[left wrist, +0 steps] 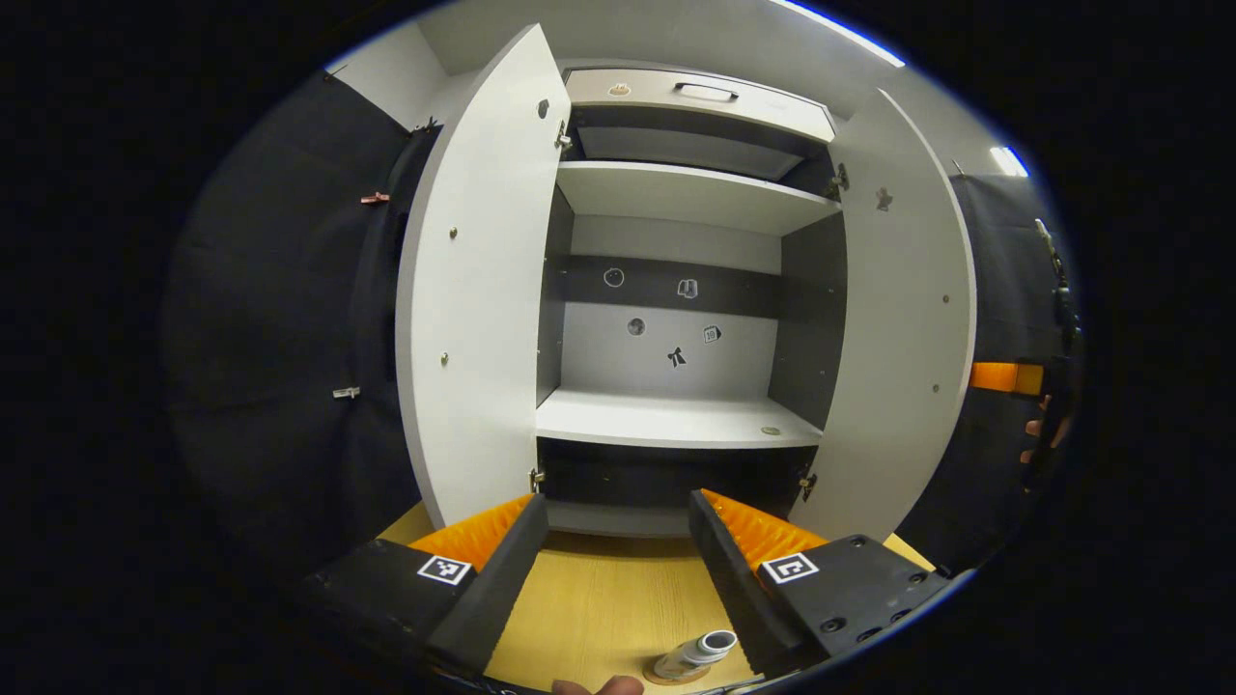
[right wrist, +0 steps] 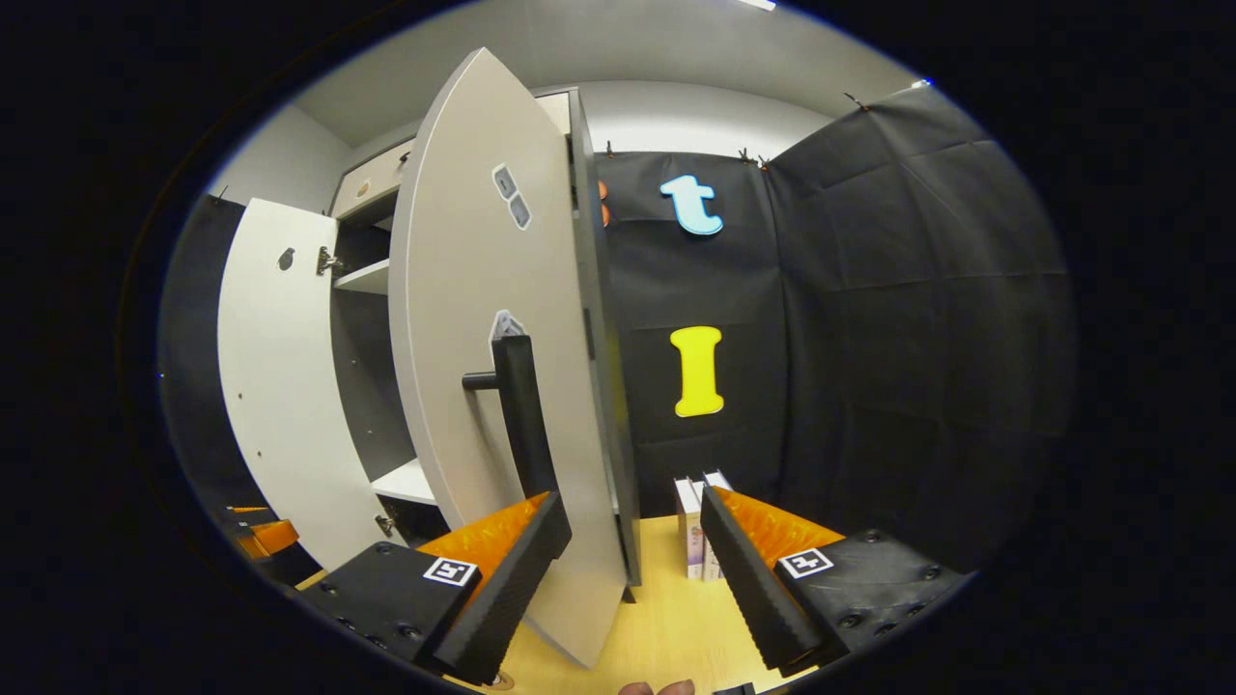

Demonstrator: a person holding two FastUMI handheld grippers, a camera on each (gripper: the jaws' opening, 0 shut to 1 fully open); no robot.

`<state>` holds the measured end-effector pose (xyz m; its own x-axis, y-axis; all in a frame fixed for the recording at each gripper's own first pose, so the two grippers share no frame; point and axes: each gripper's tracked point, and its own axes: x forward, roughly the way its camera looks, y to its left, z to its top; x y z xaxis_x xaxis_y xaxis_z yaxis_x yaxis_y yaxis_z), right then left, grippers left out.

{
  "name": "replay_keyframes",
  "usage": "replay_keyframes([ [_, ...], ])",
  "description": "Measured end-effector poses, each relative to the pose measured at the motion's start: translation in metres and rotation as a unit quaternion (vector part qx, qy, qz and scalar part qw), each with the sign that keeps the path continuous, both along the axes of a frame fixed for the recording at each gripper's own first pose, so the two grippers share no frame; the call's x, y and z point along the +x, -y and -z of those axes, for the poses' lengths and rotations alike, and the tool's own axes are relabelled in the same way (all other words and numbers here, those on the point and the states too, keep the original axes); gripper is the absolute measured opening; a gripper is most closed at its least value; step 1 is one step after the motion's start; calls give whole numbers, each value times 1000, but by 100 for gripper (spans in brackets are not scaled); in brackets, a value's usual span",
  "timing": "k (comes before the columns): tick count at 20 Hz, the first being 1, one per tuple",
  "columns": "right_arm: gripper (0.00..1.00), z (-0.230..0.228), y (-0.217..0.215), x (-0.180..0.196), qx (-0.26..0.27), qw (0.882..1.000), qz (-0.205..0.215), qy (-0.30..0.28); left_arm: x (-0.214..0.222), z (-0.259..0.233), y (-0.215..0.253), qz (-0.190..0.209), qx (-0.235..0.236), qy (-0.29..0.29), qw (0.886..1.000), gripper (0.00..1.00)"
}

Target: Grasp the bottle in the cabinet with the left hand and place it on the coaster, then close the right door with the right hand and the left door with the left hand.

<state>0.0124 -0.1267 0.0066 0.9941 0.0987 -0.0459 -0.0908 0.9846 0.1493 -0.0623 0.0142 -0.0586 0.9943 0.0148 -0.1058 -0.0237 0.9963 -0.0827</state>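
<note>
Standing on its coaster (left wrist: 676,676) near the front edge of the wooden tabletop (left wrist: 599,608), the bottle (left wrist: 693,654) is out of the cabinet (left wrist: 676,290), so the first step looks done. The left gripper (left wrist: 618,569) hangs above the tabletop with its jaws wide and nothing between them, aimed at the bare middle shelf (left wrist: 676,420). Both doors stand open: the left door (left wrist: 473,290) and the right door (left wrist: 903,319) flank the opening. In the right gripper view the right gripper (right wrist: 632,569) is also spread wide and empty, set just beside the right door's outer face, its left finger (right wrist: 502,579) close under the dark bar handle (right wrist: 521,415); contact cannot be confirmed. A few boxes (right wrist: 700,526) stand on the tabletop by the cabinet's side. Judged next: closing the right door. The panel should be stiff and light, swinging freely on its hinges; a push on the flat face near the handle edge gives the best leverage, or a grip on the rigid handle. The bottle looks small, light, smooth-sided and easily toppled, so the sweep should stay clear of it.
</note>
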Motion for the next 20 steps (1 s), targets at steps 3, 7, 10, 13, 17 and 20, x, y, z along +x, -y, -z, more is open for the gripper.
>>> replay_keyframes([
  [3,97,0,-35,5,-5,1000,-24,2,-2,-2,-10,1,0,4,1000,94],
  [7,97,1,-78,17,0,999,-49,3,-9,0,-24,-3,1,4,1000,94],
  [10,98,-3,-106,31,4,998,-66,11,-12,0,-34,-10,11,4,1000,94],
  [13,98,-3,-124,48,2,997,-73,13,-15,-5,-42,-16,18,9,1000,94],
  [17,98,-4,-144,63,-12,996,-79,25,-12,-7,-53,-24,21,11,999,94],
  [20,97,-4,-154,74,-15,996,-82,29,-12,-9,-61,-30,19,12,999,94],
])
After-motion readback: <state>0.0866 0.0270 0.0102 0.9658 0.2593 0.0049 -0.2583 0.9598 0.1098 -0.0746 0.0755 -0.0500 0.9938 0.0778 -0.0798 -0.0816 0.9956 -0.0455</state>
